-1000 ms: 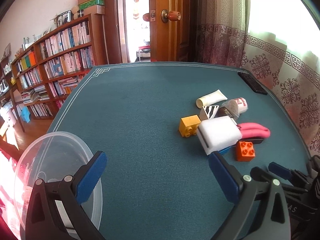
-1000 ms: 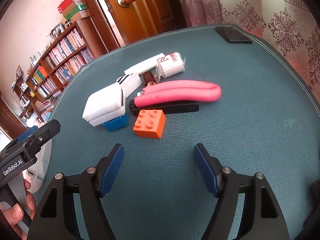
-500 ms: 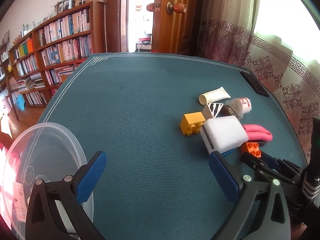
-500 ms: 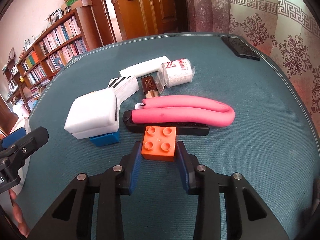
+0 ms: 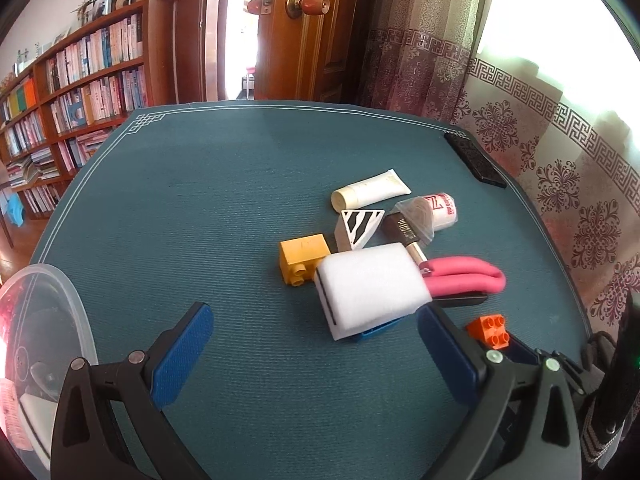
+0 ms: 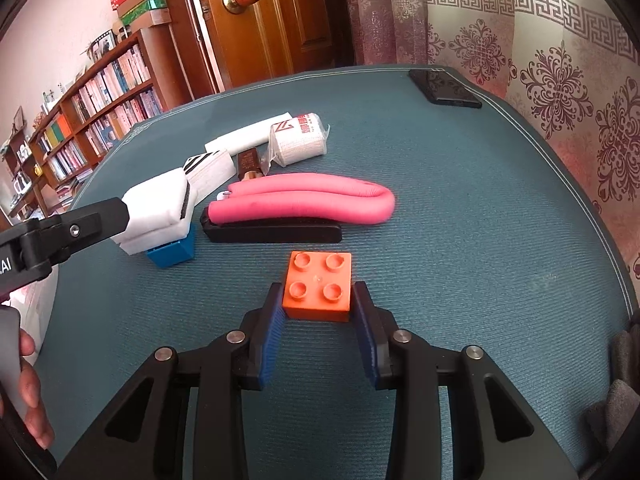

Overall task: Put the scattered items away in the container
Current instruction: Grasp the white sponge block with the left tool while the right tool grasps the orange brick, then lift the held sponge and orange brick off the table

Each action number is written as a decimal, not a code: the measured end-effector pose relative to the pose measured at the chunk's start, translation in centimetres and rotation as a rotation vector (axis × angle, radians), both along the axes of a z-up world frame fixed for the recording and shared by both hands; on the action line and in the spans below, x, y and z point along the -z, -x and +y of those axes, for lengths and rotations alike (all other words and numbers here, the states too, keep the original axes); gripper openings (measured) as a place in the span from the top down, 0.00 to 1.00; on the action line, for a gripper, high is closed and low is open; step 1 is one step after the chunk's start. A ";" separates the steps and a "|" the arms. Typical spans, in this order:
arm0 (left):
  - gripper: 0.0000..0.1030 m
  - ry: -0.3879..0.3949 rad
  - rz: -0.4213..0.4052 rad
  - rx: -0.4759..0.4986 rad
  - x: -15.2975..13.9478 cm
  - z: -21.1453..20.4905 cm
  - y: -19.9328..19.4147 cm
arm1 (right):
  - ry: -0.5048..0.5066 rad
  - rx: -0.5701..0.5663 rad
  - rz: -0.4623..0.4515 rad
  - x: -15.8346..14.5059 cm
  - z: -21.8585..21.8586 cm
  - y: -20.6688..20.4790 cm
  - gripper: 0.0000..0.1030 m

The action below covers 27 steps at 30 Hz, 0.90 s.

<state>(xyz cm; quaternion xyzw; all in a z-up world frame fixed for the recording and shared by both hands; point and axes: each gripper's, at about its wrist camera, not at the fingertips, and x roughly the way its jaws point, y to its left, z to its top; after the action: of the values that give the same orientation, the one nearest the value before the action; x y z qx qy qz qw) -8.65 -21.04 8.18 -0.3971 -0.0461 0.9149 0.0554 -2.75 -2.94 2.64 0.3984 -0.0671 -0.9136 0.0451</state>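
My right gripper (image 6: 318,294) is shut on an orange brick (image 6: 318,284), its blue pads pressing both sides; the same brick (image 5: 489,330) shows at the lower right of the left wrist view. My left gripper (image 5: 312,320) hangs open over the green table, just short of a white sponge (image 5: 370,288) that rests on a blue brick (image 6: 172,252). A clear round container (image 5: 52,312) sits at the table's left edge. A yellow brick (image 5: 302,258), a zebra-striped wedge (image 5: 360,226), a white tube (image 5: 370,192), a bandage roll (image 6: 300,140) and a pink foam tube (image 6: 304,200) lie clustered together.
A black bar (image 6: 272,234) lies under the pink tube. A dark phone (image 6: 444,88) lies near the far right corner. Curtains hang close behind the right edge, and bookshelves (image 5: 80,80) and a door stand beyond the table. A hand (image 6: 28,400) holds the left gripper.
My right gripper moved in around the orange brick and shut on it. The left gripper swung toward the item cluster, staying open; the container slid further left in its view.
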 end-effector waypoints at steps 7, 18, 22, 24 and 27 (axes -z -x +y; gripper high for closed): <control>0.00 -0.004 -0.018 0.013 0.2 2.2 1.6 | 0.053 0.007 0.011 0.1 0.6 -0.1 0.64; 0.00 0.037 -0.026 -0.026 1.5 2.9 3.8 | 0.079 0.007 0.017 0.2 0.9 -0.2 0.64; 0.02 0.024 -0.008 -0.035 1.7 2.4 3.7 | 0.077 0.007 0.017 0.2 0.9 -0.2 0.64; 0.15 -0.001 -0.012 -0.027 1.8 2.1 3.7 | 0.076 0.007 0.017 0.2 0.9 -0.2 0.64; 0.28 -0.027 -0.004 -0.009 1.6 1.9 3.1 | 0.072 0.007 0.018 0.2 0.9 -0.1 0.64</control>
<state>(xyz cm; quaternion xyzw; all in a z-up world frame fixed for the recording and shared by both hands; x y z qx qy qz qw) -11.79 -19.13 6.59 -0.3981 -0.0602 0.9136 0.0567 -2.63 -2.07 2.48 0.3882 -0.1008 -0.9143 0.0569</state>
